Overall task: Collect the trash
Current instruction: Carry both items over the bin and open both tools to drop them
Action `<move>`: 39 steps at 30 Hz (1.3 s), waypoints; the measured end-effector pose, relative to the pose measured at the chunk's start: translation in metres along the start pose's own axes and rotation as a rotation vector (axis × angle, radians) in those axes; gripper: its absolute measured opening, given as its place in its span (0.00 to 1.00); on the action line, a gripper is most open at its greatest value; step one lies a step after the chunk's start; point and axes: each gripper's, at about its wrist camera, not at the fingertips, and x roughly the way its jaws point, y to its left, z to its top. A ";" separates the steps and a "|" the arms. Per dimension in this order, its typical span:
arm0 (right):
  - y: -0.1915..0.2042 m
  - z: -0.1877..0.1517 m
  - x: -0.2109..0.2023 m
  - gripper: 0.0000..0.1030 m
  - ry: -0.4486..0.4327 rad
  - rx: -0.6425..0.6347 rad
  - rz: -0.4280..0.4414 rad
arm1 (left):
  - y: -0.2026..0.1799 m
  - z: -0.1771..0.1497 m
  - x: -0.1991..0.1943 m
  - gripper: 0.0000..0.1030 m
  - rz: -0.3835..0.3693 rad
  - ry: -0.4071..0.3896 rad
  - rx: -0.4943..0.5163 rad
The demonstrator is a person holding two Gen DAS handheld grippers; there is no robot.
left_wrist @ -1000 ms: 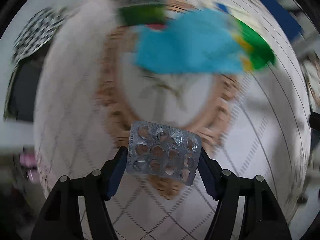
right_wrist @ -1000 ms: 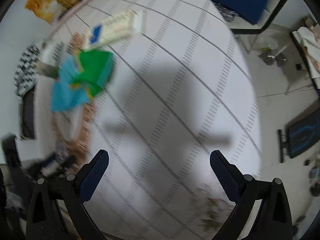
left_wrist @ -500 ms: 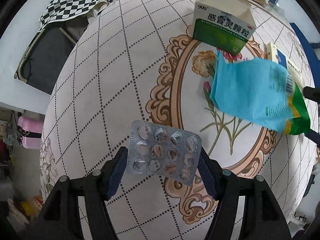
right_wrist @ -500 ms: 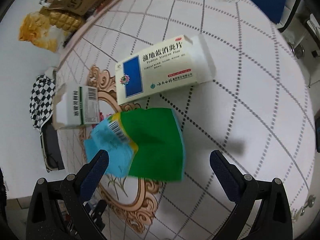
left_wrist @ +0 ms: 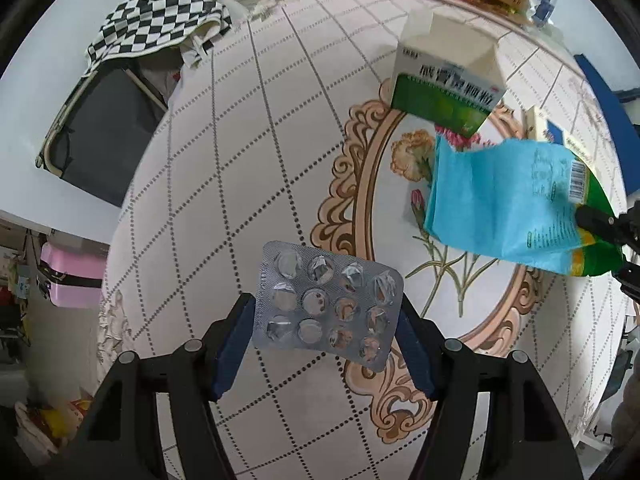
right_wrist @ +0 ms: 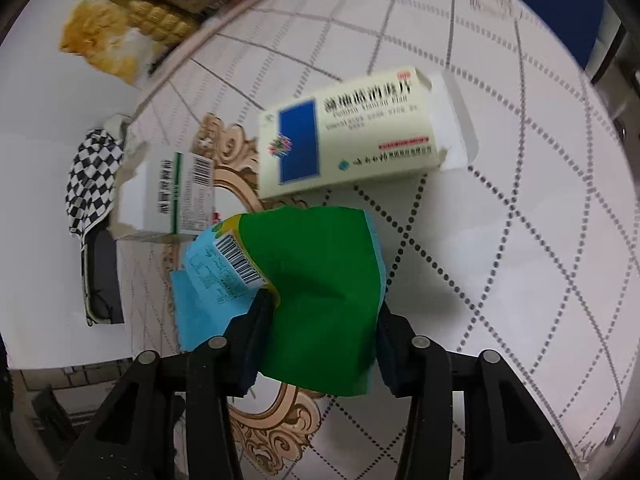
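Note:
My left gripper (left_wrist: 326, 326) is shut on an empty silver blister pack (left_wrist: 328, 304), held above the patterned tablecloth. My right gripper (right_wrist: 324, 336) is shut on a crumpled green and blue wrapper (right_wrist: 316, 284); the wrapper also shows in the left wrist view (left_wrist: 512, 204), with the right gripper's fingers (left_wrist: 600, 224) at its right end. A green and white medicine box (left_wrist: 444, 80) stands behind the wrapper; it also shows in the right wrist view (right_wrist: 176, 196). A cream and blue medicine box (right_wrist: 360, 136) lies flat beyond the wrapper.
The round table (left_wrist: 248, 168) has a white cloth with a gold floral ring. A checkered cloth (left_wrist: 156, 24) lies over a dark chair (left_wrist: 100, 132) off the far left edge. A pink case (left_wrist: 72, 276) stands on the floor at left. Snack bags (right_wrist: 104, 40) lie beyond the table.
My right gripper has come down onto the green and blue wrapper and closed on it. My left gripper has kept hold of the blister pack while its view steadied over the table.

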 end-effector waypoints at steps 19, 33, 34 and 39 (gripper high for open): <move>0.007 -0.199 -0.187 0.32 -0.259 -0.039 -0.017 | 0.074 -0.121 -0.133 0.64 -0.145 -0.217 0.125; -0.013 -0.488 -0.248 0.30 -0.285 0.088 -0.078 | 0.141 -0.298 -0.153 0.64 -0.253 -0.125 0.319; -0.018 -0.510 -0.247 0.30 -0.264 0.095 -0.080 | 0.142 -0.309 -0.149 0.64 -0.255 -0.110 0.332; -0.048 -0.581 -0.224 0.30 -0.158 0.127 -0.102 | 0.147 -0.356 -0.113 0.64 -0.255 -0.011 0.357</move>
